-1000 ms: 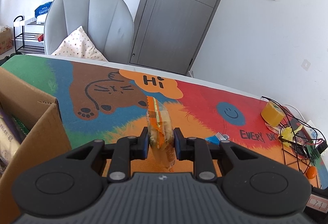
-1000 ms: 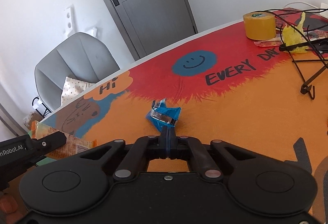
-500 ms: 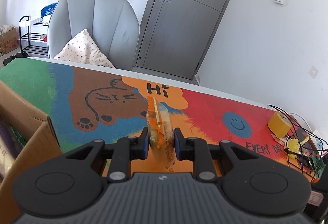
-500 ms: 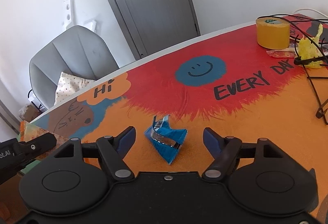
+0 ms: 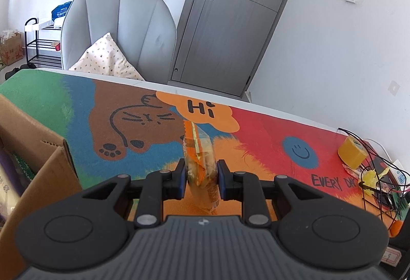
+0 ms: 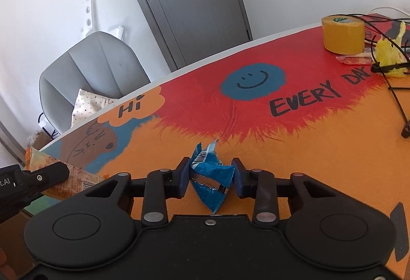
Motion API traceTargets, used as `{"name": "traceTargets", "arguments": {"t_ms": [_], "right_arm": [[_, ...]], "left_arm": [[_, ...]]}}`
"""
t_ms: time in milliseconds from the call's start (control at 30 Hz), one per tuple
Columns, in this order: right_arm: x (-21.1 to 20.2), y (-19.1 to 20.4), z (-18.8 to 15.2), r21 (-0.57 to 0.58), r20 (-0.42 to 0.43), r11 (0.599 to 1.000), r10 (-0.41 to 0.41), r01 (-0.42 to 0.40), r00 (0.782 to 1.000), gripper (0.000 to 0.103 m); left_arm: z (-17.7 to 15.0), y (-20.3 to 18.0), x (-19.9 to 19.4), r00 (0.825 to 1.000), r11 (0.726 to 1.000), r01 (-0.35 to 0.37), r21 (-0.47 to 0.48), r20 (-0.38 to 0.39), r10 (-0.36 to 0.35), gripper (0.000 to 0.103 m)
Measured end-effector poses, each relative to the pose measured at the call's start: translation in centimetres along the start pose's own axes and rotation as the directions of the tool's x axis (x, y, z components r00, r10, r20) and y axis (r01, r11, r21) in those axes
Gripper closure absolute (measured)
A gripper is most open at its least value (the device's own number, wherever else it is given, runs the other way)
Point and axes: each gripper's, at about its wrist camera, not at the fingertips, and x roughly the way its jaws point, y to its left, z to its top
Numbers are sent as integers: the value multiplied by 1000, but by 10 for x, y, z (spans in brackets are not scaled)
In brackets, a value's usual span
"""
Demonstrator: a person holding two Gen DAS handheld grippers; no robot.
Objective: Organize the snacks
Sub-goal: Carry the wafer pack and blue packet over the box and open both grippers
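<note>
My left gripper (image 5: 200, 175) is shut on an orange snack packet (image 5: 198, 157) and holds it upright above the colourful table mat. The packet also shows at the left edge of the right wrist view (image 6: 59, 175), clamped by the left gripper. My right gripper (image 6: 211, 177) has closed in on a small crumpled blue snack packet (image 6: 208, 177) that lies on the orange part of the mat; its pads touch both sides of the packet. An open cardboard box (image 5: 33, 152) with snacks inside stands at the left.
A yellow tape roll (image 6: 343, 34) and a tangle of black wire with yellow wrappers (image 6: 389, 59) lie at the far right of the table. A grey chair with a cushion (image 5: 118, 39) stands behind the table's far edge, next to a grey door.
My right gripper opened wide, moved forward around the blue packet and closed on it. My left gripper kept its hold on the orange packet and rose a little.
</note>
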Motion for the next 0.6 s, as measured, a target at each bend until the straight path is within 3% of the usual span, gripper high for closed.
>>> {"name": "traceTargets", "arguments": {"t_ms": [233, 600], "right_arm": [[-34, -1, -8, 42, 43, 998, 41, -43, 998, 69], [-96, 22, -24, 38, 143, 993, 109, -116, 984, 69]], "left_arm": [[-3, -3, -26, 999, 999, 33, 10, 31, -34, 80], [-2, 11, -97, 986, 996, 83, 20, 141, -85, 80]]}}
